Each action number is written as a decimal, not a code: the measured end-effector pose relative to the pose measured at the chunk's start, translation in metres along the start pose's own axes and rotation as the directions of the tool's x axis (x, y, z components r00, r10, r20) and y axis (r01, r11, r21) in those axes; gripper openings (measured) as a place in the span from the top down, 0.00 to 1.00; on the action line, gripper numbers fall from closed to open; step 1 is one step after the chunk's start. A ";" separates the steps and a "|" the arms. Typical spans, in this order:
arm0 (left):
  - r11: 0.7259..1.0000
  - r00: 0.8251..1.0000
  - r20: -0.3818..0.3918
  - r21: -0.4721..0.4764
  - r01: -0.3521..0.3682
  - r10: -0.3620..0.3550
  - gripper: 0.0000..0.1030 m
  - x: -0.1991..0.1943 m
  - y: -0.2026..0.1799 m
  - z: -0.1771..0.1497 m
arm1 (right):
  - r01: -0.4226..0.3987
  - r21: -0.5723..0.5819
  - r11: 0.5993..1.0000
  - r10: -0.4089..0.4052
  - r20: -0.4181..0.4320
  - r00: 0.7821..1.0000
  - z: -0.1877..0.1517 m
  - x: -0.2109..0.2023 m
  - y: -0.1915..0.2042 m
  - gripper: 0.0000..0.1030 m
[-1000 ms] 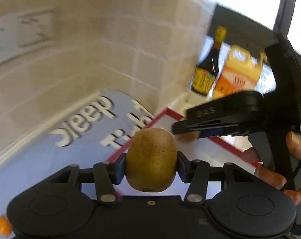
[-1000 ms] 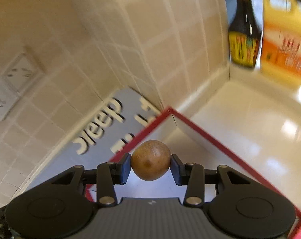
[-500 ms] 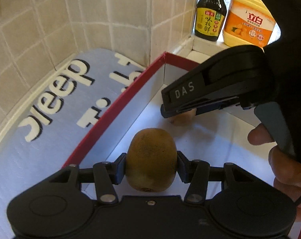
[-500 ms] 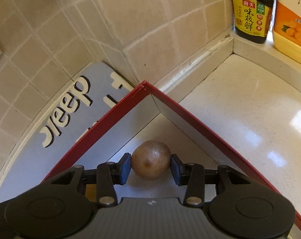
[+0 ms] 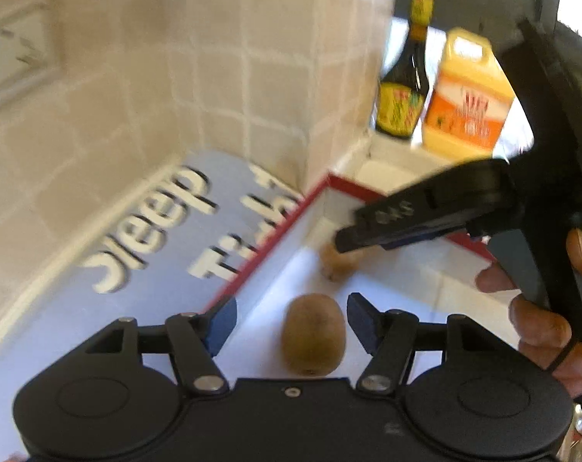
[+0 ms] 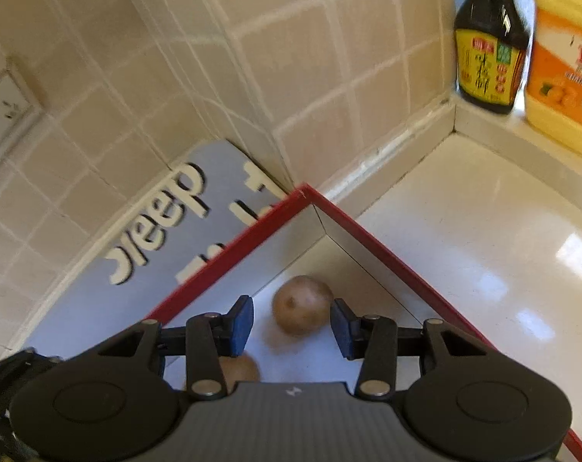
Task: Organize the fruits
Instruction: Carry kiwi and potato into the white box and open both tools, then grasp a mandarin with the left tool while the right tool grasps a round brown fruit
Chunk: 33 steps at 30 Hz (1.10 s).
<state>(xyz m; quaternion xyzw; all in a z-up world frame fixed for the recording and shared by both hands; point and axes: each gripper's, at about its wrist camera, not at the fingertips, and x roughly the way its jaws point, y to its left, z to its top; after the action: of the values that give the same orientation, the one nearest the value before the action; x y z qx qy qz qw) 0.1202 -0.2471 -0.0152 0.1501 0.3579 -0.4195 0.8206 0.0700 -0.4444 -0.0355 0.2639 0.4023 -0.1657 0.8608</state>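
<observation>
Left gripper (image 5: 291, 325): jaws have just been opening and now stand apart, with clear gaps on both sides of the fruit between them; the pads press on nothing.
Kiwi (image 5: 314, 334): brown, oval, standing on end on the white floor of the box, between the left gripper's blue pads but touching neither.
Right gripper (image 6: 291, 323): jaws have also just parted a little; a sliver of space shows on each side of the fruit, so the pads seem to be off it, though the picture is soft and the gap on the left is slim.
Round brown fruit (image 6: 301, 305): smaller and rounder than the kiwi, lying on the box floor near the far corner, between the right gripper's pads.
Second sighting of the kiwi: in the right wrist view a brown curve shows low on the left, partly behind the finger linkage; probably the kiwi.
Box (image 6: 229, 258): red rim, pale inner walls, white floor; its corner points toward the tiled wall.
Hand (image 5: 545, 327): fingers wrapped on the right gripper's handle at the right edge of the left wrist view.
Blue mat (image 5: 144, 238): beside the box, with white lettering, running along the tiled wall (image 6: 291, 77).
Dark sauce bottle (image 6: 489, 50): upright on the ledge, just beside the yellow jug (image 6: 564, 65).
Counter (image 6: 483, 238): glossy cream, to the right of the box.
</observation>
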 end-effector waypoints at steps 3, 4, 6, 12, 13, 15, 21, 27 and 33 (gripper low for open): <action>0.998 0.997 0.075 -0.053 -0.022 0.026 0.26 -0.047 0.017 -0.003 | -0.018 -0.024 1.000 0.019 0.041 0.999 -0.001 -0.033 0.010 0.55; 0.997 0.994 0.102 -0.076 -0.030 0.038 0.26 -0.064 0.025 -0.004 | -0.028 -0.032 0.999 0.030 0.057 0.998 -0.002 -0.045 0.014 0.54; 0.991 0.986 0.148 -0.122 -0.055 0.073 0.26 -0.097 0.040 -0.007 | -0.051 -0.046 0.998 0.055 0.090 0.994 -0.002 -0.070 0.026 0.54; 0.955 0.926 0.290 -0.239 -0.175 0.242 0.26 -0.204 0.083 -0.017 | -0.129 -0.140 0.982 0.154 0.185 0.971 -0.005 -0.140 0.074 0.52; 0.946 0.913 0.303 -0.258 -0.197 0.272 0.26 -0.218 0.089 -0.020 | -0.144 -0.162 0.976 0.175 0.195 0.965 -0.007 -0.148 0.084 0.50; 0.926 0.893 0.305 -0.289 -0.244 0.330 0.26 -0.239 0.099 -0.028 | -0.168 -0.221 0.961 0.215 0.207 0.955 -0.012 -0.163 0.108 0.47; 0.864 0.876 0.227 -0.390 -0.320 0.426 0.26 -0.248 0.132 -0.064 | -0.212 -0.365 0.907 0.272 0.122 0.955 -0.038 -0.147 0.172 0.46; 0.784 0.901 -0.010 -0.488 -0.383 0.434 0.28 -0.180 0.172 -0.103 | -0.222 -0.417 0.882 0.201 -0.094 0.975 -0.071 -0.066 0.207 0.47; 0.792 0.938 -0.081 -0.515 -0.328 0.336 0.29 -0.113 0.198 -0.134 | -0.227 -0.425 0.876 0.116 -0.271 0.955 -0.097 0.007 0.219 0.49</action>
<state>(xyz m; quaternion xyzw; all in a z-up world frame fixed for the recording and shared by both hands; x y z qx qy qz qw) 0.1720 0.0112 -0.0392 -0.0206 0.4199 -0.1574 0.8936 0.1254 -0.2113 -0.0227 0.1093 0.5044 0.0427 0.8554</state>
